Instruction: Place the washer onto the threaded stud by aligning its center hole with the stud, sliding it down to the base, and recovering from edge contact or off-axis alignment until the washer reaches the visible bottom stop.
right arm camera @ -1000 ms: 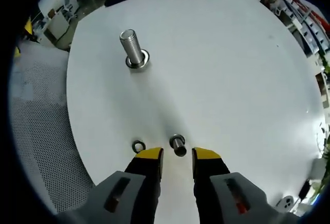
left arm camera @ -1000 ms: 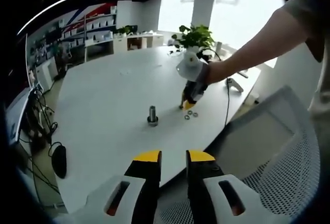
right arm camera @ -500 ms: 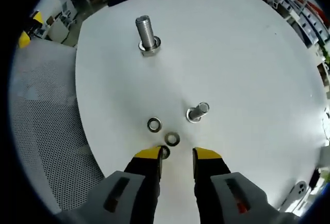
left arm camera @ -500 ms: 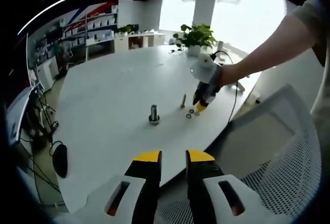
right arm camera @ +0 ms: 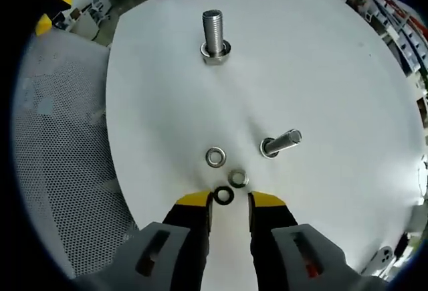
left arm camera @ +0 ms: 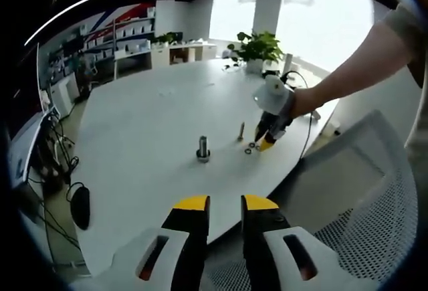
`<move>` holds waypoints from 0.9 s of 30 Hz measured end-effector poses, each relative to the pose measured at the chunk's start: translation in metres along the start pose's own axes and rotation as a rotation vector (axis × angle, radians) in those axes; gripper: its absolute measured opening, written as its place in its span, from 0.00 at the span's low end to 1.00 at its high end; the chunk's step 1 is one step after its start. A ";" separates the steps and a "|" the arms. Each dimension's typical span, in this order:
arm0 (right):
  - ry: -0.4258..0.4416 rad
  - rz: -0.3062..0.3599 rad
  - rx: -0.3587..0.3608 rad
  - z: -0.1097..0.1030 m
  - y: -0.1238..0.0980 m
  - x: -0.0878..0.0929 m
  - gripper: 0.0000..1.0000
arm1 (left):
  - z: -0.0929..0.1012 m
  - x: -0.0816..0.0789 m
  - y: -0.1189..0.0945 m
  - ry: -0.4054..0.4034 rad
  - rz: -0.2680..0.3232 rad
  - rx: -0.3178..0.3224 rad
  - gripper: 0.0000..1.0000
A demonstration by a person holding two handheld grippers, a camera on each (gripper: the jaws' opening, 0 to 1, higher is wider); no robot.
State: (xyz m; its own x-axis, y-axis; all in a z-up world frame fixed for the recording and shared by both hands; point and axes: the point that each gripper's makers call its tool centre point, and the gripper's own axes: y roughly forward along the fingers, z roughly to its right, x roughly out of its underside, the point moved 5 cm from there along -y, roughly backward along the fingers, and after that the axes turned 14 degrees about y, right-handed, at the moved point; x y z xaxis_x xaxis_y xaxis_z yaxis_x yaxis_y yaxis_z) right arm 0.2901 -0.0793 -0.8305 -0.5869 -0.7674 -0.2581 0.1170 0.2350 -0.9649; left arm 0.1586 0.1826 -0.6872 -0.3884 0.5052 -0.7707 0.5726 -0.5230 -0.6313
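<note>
Right gripper w/ yellow-tipped jaws slightly apart, gripping nothing, hovers over white round table. Dark ring washer lies flat betw. the jaw tips; two silver steel washers just beyond, near each other. Upright threaded steel stud on hex base stands well apart. Smaller silver bolt stands beside washers. Left gripper, jaws narrowly parted and empty, is off table edge above grey mesh chair. Potted green plant at far side.

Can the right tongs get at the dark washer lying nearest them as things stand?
Probably yes: the dark washer lies flat just ahead of the open right tongs, with nothing between them.
</note>
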 end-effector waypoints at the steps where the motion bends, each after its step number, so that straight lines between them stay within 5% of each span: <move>1: -0.012 -0.001 0.000 -0.002 0.000 0.000 0.22 | -0.001 0.000 0.000 -0.002 0.001 -0.004 0.16; 9: -0.042 -0.027 -0.016 -0.003 0.000 0.000 0.19 | 0.000 -0.001 0.000 -0.002 0.006 0.002 0.16; 13: -0.127 -0.038 -0.023 -0.006 0.000 0.002 0.19 | 0.001 -0.001 0.000 0.001 0.005 0.006 0.16; 18: -0.087 -0.053 -0.007 -0.003 0.002 -0.001 0.17 | 0.001 -0.001 0.000 -0.003 0.006 0.010 0.16; 27: -0.140 -0.120 0.022 -0.005 0.002 -0.004 0.15 | 0.000 0.000 0.001 -0.012 -0.002 0.005 0.16</move>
State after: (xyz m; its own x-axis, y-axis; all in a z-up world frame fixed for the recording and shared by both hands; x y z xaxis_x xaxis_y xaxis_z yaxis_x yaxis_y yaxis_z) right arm 0.2891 -0.0728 -0.8312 -0.4807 -0.8651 -0.1434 0.0707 0.1248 -0.9897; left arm 0.1595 0.1822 -0.6883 -0.3982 0.4979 -0.7704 0.5679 -0.5257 -0.6334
